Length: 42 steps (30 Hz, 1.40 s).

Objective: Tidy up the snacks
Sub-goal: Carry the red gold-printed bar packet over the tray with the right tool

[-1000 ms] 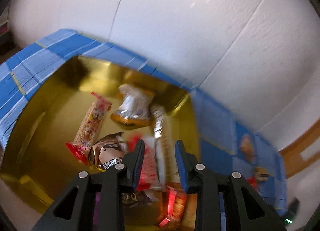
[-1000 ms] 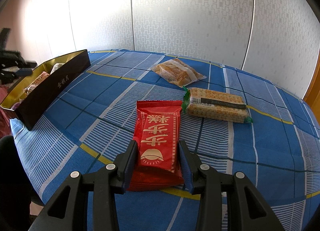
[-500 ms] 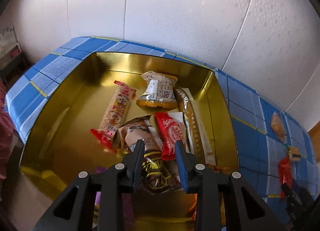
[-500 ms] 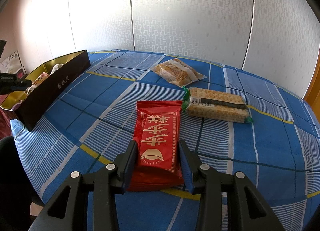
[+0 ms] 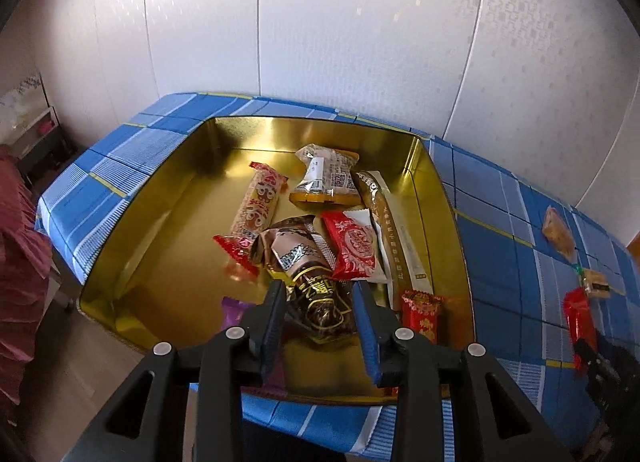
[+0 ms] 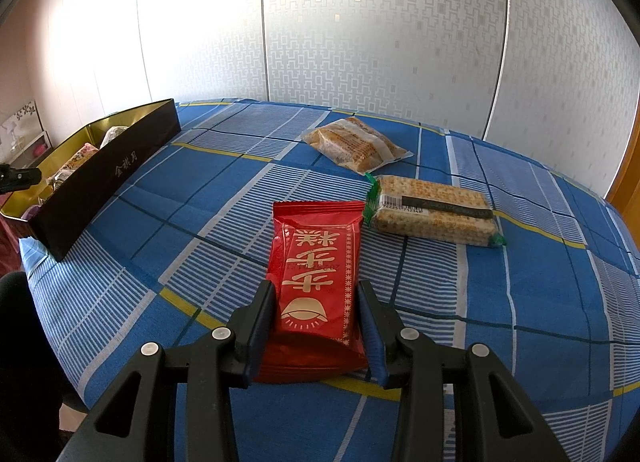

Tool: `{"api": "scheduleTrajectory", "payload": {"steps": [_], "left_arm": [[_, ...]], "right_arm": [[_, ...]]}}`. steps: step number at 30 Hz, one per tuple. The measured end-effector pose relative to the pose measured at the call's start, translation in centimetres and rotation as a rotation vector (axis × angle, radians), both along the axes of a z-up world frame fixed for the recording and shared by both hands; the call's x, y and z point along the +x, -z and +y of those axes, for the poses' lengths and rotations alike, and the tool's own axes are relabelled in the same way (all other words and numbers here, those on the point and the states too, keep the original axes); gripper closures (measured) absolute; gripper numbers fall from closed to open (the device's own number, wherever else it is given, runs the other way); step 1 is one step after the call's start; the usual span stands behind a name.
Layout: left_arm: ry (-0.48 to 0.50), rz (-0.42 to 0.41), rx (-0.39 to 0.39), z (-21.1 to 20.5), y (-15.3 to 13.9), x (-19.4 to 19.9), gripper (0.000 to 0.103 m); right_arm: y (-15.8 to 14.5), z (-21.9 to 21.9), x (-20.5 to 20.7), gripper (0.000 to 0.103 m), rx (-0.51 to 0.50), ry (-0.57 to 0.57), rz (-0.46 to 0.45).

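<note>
A gold-lined box [image 5: 168,198] holds several wrapped snacks, among them a dark brown packet [image 5: 320,302], a red packet [image 5: 354,246] and a long pink-red bar [image 5: 256,206]. My left gripper [image 5: 320,302] hovers open and empty above the box's near end. In the right wrist view the box [image 6: 108,178] stands at the far left. My right gripper [image 6: 316,302] straddles a red snack packet [image 6: 316,262] lying on the blue checked cloth [image 6: 180,262], with the jaws at its sides.
A cracker pack [image 6: 434,208] with green ends and a clear bag of orange biscuits [image 6: 354,144] lie beyond the red packet. The table edge falls away at the left. A white patterned wall stands behind. A dark red cloth [image 5: 20,282] hangs left of the box.
My left gripper has drawn back and risen from the box, so the whole box shows. The snack that was between its fingers now lies in the box. The right gripper has not moved.
</note>
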<state>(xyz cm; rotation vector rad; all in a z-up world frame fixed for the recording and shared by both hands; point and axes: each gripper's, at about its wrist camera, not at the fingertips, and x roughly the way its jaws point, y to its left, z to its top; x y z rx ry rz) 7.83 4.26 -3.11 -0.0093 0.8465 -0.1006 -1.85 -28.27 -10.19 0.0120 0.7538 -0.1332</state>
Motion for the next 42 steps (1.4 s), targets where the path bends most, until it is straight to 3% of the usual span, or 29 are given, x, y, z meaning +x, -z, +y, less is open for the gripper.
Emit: {"api": "scheduleTrajectory", "payload": {"steps": [16,30,35,42], "left_arm": [[-0.044,-0.037,0.002,2.6,0.0,-2.8,0.068],[-0.123,-0.071,-0.052,6.1,0.5,-4.2,0.068],[-0.155,-0.096,-0.052,7.3,0.1,-4.4,0.068],[-0.21,-0.107,-0.048,9.3,0.1,-4.5,0.068]], "right_arm": [[0.2,0.2,0.2,0.062,-0.025,0.02,0.006],[-0.5,1.7,1.8,0.065,0.016,0.035,0.112],[-2.8,4.5,3.3,0.065,0.076,-0.043,0.102],[-7.8,12.2,5.6,0.065,0.104,-0.334,0.015]]}}
